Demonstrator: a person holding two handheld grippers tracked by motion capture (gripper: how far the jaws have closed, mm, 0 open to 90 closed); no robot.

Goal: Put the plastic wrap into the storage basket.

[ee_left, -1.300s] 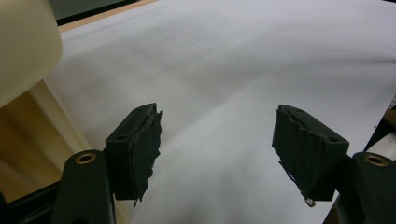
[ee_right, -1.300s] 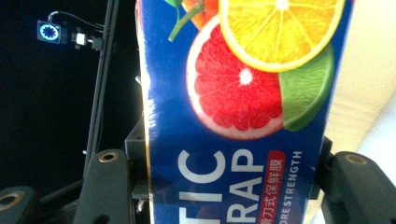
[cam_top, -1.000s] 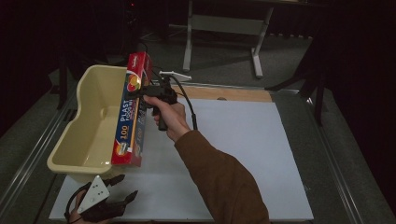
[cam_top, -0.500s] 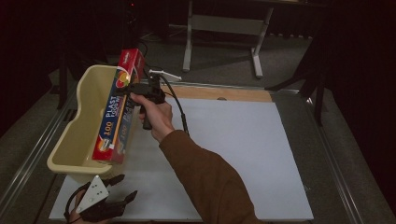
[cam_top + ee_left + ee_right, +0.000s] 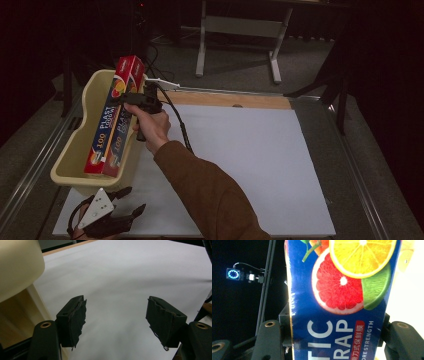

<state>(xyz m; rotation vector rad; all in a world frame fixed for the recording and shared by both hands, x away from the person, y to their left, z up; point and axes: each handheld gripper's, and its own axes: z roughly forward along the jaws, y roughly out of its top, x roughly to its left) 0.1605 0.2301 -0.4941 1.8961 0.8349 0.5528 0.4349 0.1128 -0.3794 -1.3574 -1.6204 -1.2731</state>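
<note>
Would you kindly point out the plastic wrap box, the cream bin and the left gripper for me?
plastic wrap box [image 5: 111,125]: high view, on its blue printed face.
cream bin [image 5: 70,156]: high view, on its left inner wall.
left gripper [image 5: 116,315]: left gripper view, midway between its open fingers.

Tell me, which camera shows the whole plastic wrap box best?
The high view: the plastic wrap box shows full length, tilted over the cream tub, held by the right claw. The right gripper view gives a close-up of its fruit label; the left gripper view shows the tub's corner.

The right claw [image 5: 334,340] apparently clamps the plastic wrap box [image 5: 337,302].
</note>
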